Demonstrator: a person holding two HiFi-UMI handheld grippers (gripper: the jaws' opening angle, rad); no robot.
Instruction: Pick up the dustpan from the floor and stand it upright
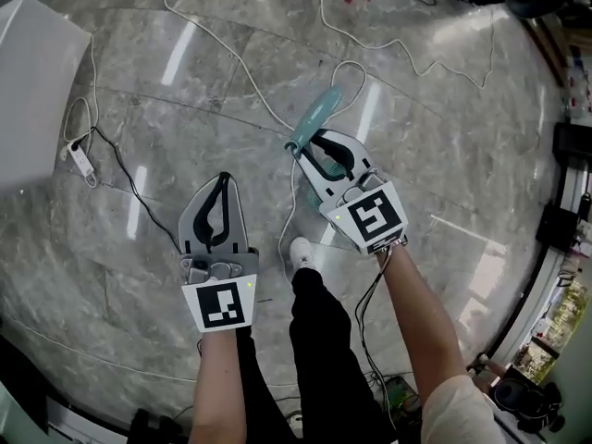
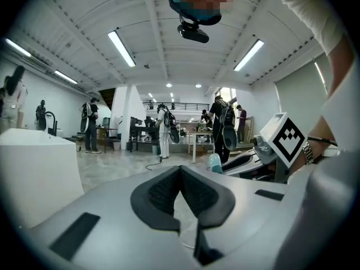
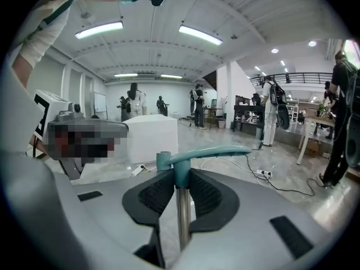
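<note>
The dustpan's teal handle (image 1: 319,117) juts up and left past my right gripper (image 1: 313,142), high above the marble floor. In the right gripper view the jaws of that gripper (image 3: 179,173) are shut on the teal collar where the handle (image 3: 208,152) meets a metal pole (image 3: 181,218). The pole runs down between the pads. The pan itself is hidden. My left gripper (image 1: 222,179) hovers lower left of it, shut with its tips touching and nothing between them (image 2: 180,170). In the left gripper view the handle's tip (image 2: 215,162) shows at the right.
A white box (image 1: 37,91) stands at the far left, with a power strip (image 1: 81,160) and white cables (image 1: 240,63) on the floor. My own shoe (image 1: 301,252) is below the grippers. Equipment (image 1: 564,183) lines the right edge. People (image 2: 163,131) stand far off.
</note>
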